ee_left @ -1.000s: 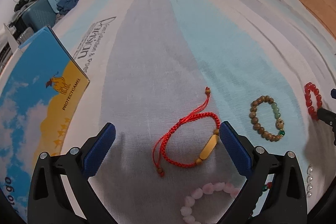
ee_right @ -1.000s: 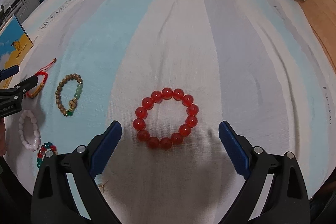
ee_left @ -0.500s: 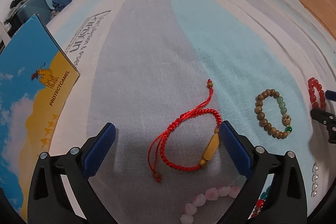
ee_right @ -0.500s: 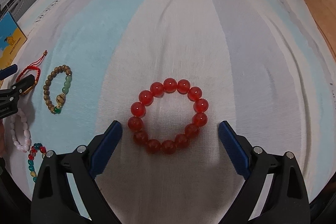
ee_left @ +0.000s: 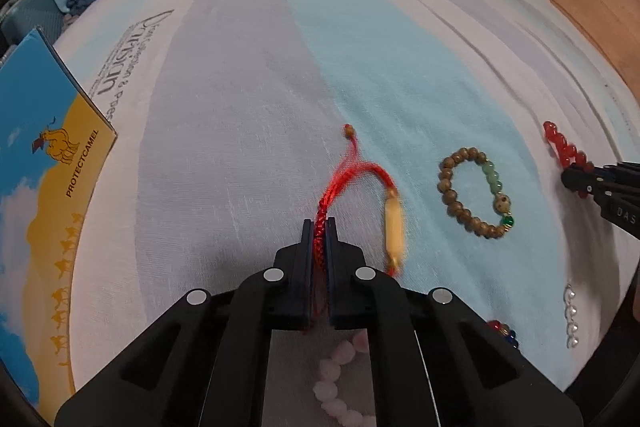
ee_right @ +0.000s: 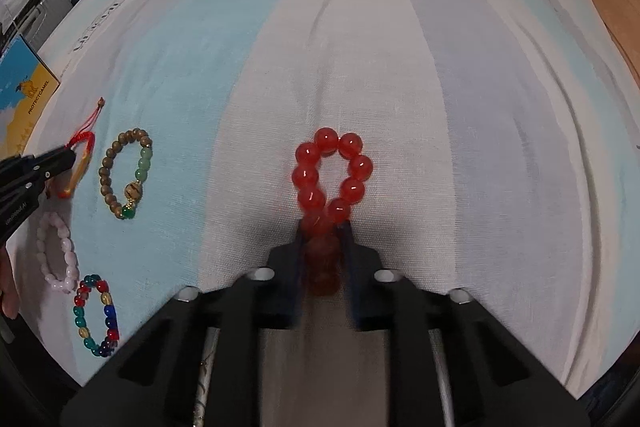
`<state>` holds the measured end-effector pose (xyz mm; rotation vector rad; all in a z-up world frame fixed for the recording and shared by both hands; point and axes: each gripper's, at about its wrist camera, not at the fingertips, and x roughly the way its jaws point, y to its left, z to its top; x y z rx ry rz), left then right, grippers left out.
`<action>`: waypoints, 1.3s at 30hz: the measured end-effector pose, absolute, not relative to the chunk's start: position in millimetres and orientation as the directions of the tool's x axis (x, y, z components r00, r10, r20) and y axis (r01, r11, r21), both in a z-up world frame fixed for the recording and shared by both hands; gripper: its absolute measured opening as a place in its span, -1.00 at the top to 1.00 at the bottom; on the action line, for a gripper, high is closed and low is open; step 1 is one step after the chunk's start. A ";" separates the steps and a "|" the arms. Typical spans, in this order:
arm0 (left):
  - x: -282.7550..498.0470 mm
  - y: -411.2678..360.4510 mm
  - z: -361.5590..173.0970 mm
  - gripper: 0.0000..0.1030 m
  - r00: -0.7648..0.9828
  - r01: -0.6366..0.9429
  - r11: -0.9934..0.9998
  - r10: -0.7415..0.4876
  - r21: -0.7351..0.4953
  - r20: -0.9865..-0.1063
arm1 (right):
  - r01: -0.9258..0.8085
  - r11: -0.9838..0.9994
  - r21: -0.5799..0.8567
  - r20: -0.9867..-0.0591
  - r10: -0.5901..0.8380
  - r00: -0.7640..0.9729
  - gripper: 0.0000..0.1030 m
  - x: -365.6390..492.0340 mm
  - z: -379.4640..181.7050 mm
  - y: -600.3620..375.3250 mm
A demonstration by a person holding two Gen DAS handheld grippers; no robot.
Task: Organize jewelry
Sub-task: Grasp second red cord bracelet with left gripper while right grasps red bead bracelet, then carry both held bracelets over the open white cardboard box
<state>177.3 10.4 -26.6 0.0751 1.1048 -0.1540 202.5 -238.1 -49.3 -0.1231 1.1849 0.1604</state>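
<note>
Both grippers reach low over the striped sheet [ee_right: 500, 147], pointing forward. The left gripper [ee_left: 319, 231] is clenched on the red cord bracelet [ee_left: 348, 183], its gold bead hanging beside. The right gripper [ee_right: 323, 227] is clenched on the red bead bracelet [ee_right: 332, 171], whose loop lies ahead on the sheet.

Red cord bracelet [ee_left: 352, 179], red bead bracelet [ee_right: 330, 171], pale blue-and-white striped sheet [ee_right: 400, 47].
</note>
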 end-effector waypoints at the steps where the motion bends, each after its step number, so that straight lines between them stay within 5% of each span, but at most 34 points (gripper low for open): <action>1: 176.4 11.3 -25.6 0.92 0.440 0.164 0.986 -0.091 -0.020 -0.893 | -0.191 0.982 -0.013 -0.927 0.059 0.369 0.73 200.7 -48.2 -237.3; 39: 136.9 6.4 44.2 0.93 0.532 0.165 0.986 -0.091 -0.003 -0.842 | -0.191 0.981 -0.027 -0.875 0.069 0.479 0.75 168.7 18.6 -236.1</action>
